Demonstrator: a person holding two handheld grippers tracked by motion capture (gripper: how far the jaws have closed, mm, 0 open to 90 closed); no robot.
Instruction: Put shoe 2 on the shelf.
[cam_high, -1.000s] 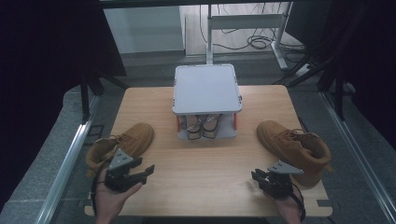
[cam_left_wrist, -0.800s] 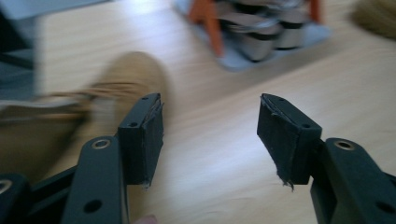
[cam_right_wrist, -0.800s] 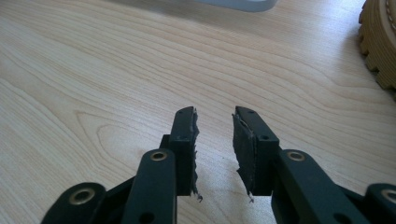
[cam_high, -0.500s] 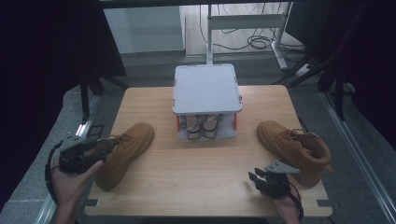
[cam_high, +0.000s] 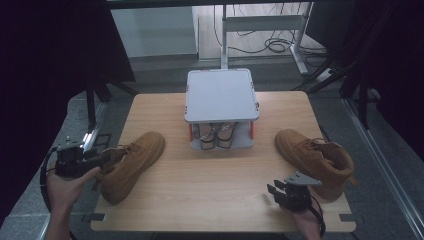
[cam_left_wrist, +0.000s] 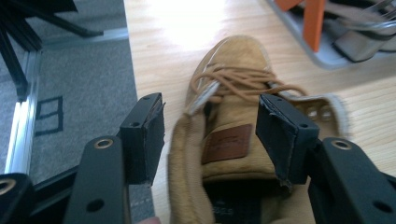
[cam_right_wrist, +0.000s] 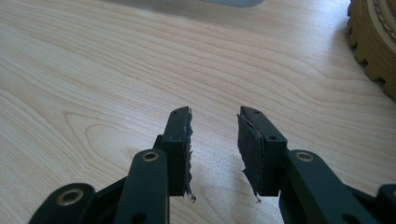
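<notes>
Left gripper (cam_high: 107, 156) now swung out past the table's left edge, at the heel end of the left boot (cam_high: 131, 163) — a second ago parked on the tabletop beside that boot, half a second ago already lifted out to the side. In the left gripper view, jaws spread wide, one on each side of the boot's open collar (cam_left_wrist: 219, 154), the leather tongue tag (cam_left_wrist: 227, 143) sitting between them; not yet closed on the suede, no contact to be made out. Boot itself lying where it lay before, toe pointing in toward the middle of the table (cam_high: 210, 200), laces loose.

Right gripper (cam_high: 282, 191) hardly shifted over the same span — low over bare wood near the front edge, jaws parted with nothing between them, the ridged sole of the right boot (cam_right_wrist: 373, 42) just off to its side, apart from it.

Beyond both, the grey lidded rack (cam_high: 221, 95) at the far middle, more footwear tucked under it.

Judging from this: approach to the left boot finished, grasp on its collar the step in hand, right side waiting its turn
</notes>
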